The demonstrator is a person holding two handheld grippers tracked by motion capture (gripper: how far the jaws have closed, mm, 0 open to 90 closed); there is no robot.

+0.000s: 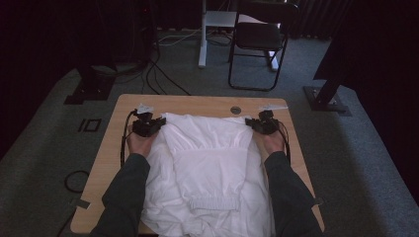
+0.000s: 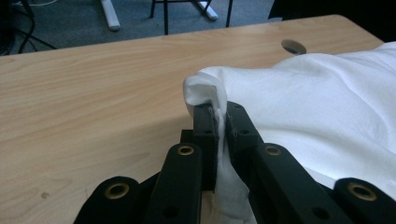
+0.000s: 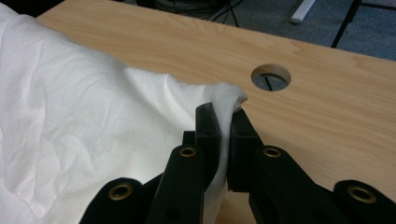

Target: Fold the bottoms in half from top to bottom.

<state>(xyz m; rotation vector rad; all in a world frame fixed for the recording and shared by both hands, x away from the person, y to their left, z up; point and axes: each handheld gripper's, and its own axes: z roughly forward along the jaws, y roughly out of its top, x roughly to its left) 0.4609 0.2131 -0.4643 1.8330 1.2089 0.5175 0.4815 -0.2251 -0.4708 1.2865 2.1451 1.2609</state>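
A white garment (image 1: 207,168) lies spread over the wooden table (image 1: 197,103), its ribbed cuff or hem folded up near the front. At its far left corner, my left gripper (image 1: 159,122) is shut on a pinch of the cloth. In the left gripper view the black jaws (image 2: 219,114) squeeze a fold of white fabric (image 2: 327,102) that sticks up between them. My right gripper (image 1: 251,123) holds the far right corner the same way. The right gripper view has its jaws (image 3: 223,116) shut on a raised tuft of the garment (image 3: 70,107). Both corners are lifted slightly off the tabletop.
A round cable hole (image 1: 235,109) sits in the table just beyond the garment, close to the right gripper (image 3: 271,77). Small tape pieces (image 1: 144,107) mark the far corners. Past the table stand a black chair (image 1: 259,34), a white desk leg (image 1: 202,34) and floor cables (image 1: 163,79).
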